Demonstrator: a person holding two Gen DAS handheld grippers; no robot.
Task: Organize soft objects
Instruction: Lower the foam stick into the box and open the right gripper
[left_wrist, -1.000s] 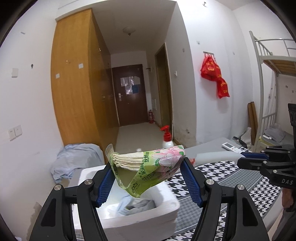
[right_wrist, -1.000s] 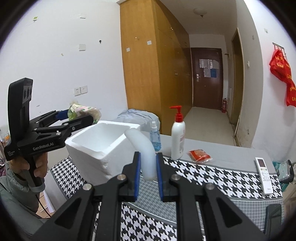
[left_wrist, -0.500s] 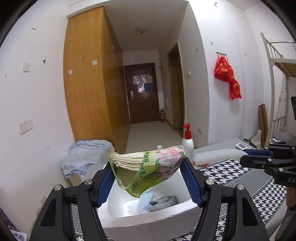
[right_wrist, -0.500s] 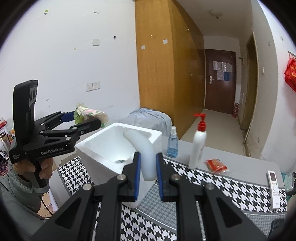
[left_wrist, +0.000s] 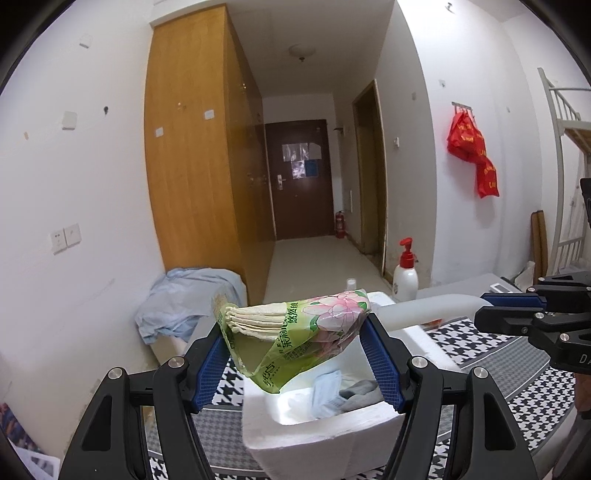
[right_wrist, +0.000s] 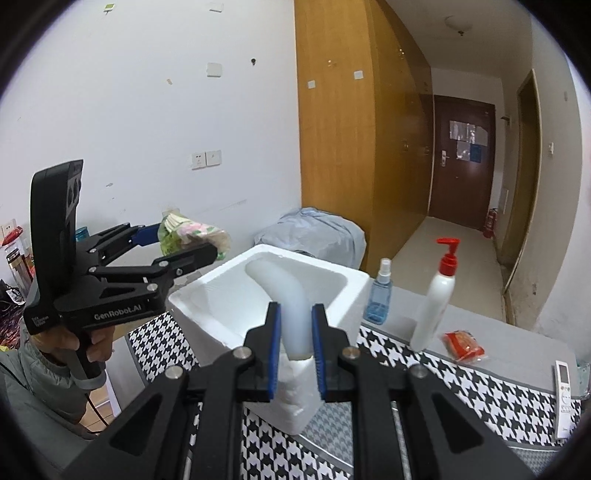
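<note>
Left wrist view shows the left tongs (left_wrist: 295, 354) pinching a green tissue pack (left_wrist: 295, 332) by its two ends, held above the near-left corner of the white foam box (left_wrist: 321, 435). The pack sags and bends between the pads, so the hold looks shallow; if it lets go here, the pack may strike the box rim and tumble onto the checked cloth (left_wrist: 517, 369) of the counter rather than drop inside. The right tongs (right_wrist: 295, 332) are pressed on a white bent tube (right_wrist: 284, 291), whose far end reaches over the box opening. In my judgement the tube is soft and could flex or twist in the grip, so that its long end catches the far wall of the box. Both tools converge on one opening, so they may also knock each other or nudge the light box along the cloth.

Count: one foam box, one tissue pack, one tube, and at least two cloth pieces (left_wrist: 343, 391) already inside the box, one pale blue and one grey. On the counter stand one pump bottle (right_wrist: 439, 291) and one small spray bottle (right_wrist: 380, 295), with one red packet (right_wrist: 463, 345) and one remote control (right_wrist: 563, 380) lying nearby.
</note>
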